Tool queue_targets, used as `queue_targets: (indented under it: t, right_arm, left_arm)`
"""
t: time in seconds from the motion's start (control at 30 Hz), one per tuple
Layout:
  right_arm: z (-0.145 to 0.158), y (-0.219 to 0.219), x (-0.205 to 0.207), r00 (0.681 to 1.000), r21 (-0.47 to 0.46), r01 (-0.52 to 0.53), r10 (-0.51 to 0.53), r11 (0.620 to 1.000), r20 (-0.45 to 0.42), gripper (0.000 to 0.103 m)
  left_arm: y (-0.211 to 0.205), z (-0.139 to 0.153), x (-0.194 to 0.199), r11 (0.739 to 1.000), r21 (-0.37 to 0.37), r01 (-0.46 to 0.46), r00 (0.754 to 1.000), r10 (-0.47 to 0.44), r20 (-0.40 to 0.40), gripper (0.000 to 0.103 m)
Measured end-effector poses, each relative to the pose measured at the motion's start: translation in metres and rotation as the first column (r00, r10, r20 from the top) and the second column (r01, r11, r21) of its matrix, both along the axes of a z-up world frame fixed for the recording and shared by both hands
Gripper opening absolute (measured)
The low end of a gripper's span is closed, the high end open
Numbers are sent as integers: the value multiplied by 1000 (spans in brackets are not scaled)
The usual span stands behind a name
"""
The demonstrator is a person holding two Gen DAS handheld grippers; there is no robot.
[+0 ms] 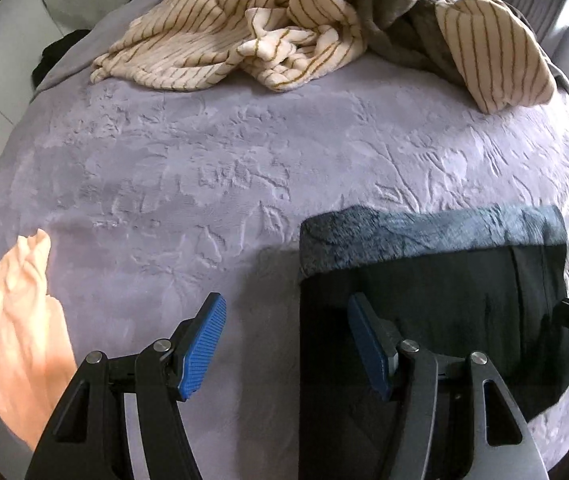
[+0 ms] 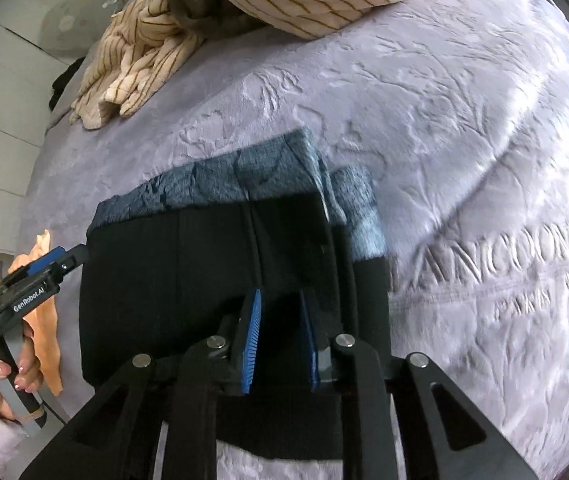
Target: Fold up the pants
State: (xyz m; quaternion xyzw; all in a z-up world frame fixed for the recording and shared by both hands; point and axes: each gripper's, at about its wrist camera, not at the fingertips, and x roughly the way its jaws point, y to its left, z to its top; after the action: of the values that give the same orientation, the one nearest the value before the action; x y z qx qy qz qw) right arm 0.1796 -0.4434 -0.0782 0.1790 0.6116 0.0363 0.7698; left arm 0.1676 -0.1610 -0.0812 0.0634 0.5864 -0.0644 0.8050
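The black pants (image 1: pixel 444 300) lie folded into a compact rectangle on the lilac bedspread (image 1: pixel 204 168), with their blue-grey fleece lining (image 1: pixel 424 232) showing along the far edge. My left gripper (image 1: pixel 284 332) is open and empty, its jaws straddling the pants' left edge. In the right wrist view the pants (image 2: pixel 188 272) fill the middle, with the lining (image 2: pixel 244 184) at the far edge. My right gripper (image 2: pixel 280 332) hovers over the pants' near right part, jaws partly open, holding nothing. The left gripper also shows there at the pants' left edge (image 2: pixel 54 258).
A crumpled cream striped blanket (image 1: pixel 252 28) and a striped pillow (image 1: pixel 496 52) lie at the far side of the bed. An orange garment (image 1: pixel 8 312) lies at the near left. White cabinets stand beyond the bed's left edge.
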Motion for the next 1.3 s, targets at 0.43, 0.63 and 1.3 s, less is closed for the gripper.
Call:
queue_targets:
  t: [0.43, 0.63, 1.3]
  right_arm:
    - [19, -4, -53, 996, 26, 90, -90, 996, -10, 43]
    - [24, 5, -74, 994, 38, 102, -101, 994, -32, 56]
    - [18, 34, -122, 995, 12, 70, -68, 998, -76, 95]
  left_arm:
    - [-4, 11, -37, 999, 23, 37, 999, -36, -27, 91]
    - [-10, 16, -62, 997, 21, 76, 996, -75, -53, 91]
    - [-23, 6, -125, 992, 9, 126, 974, -122, -190, 103]
